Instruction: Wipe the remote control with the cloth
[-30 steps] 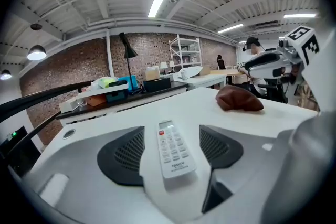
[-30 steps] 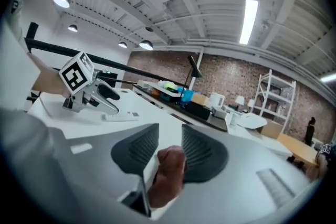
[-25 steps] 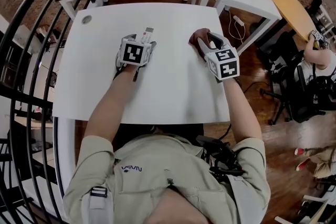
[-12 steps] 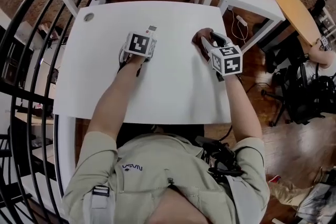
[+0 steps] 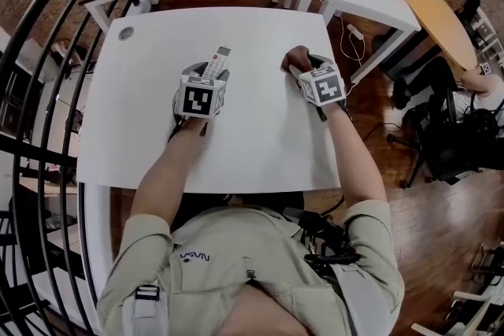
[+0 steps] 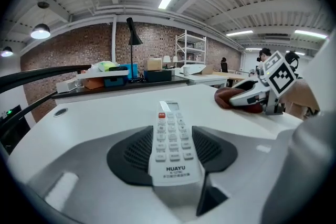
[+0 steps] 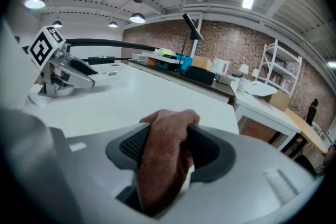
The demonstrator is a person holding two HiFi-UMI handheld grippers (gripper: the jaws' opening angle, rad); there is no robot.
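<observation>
White push-button remote control point(image 6: 172, 139) sits clamped between the closing jaws of the left gripper point(image 5: 206, 76), its top end jutting toward 12 o'clock over the white rectangular table point(image 5: 260, 138). At its 3 o'clock, well apart, the right gripper point(image 5: 304, 70) is letting go. Its jaws are opening around the bunched reddish-brown cloth point(image 7: 165, 149), which rests on the tabletop toward the table's 2 o'clock.

White remote control point(image 6: 171, 139), buttons up, pointing away, reddish-brown cloth point(image 7: 165, 149), bunched, apparently resting near right edge of table point(image 5: 260, 138)
</observation>
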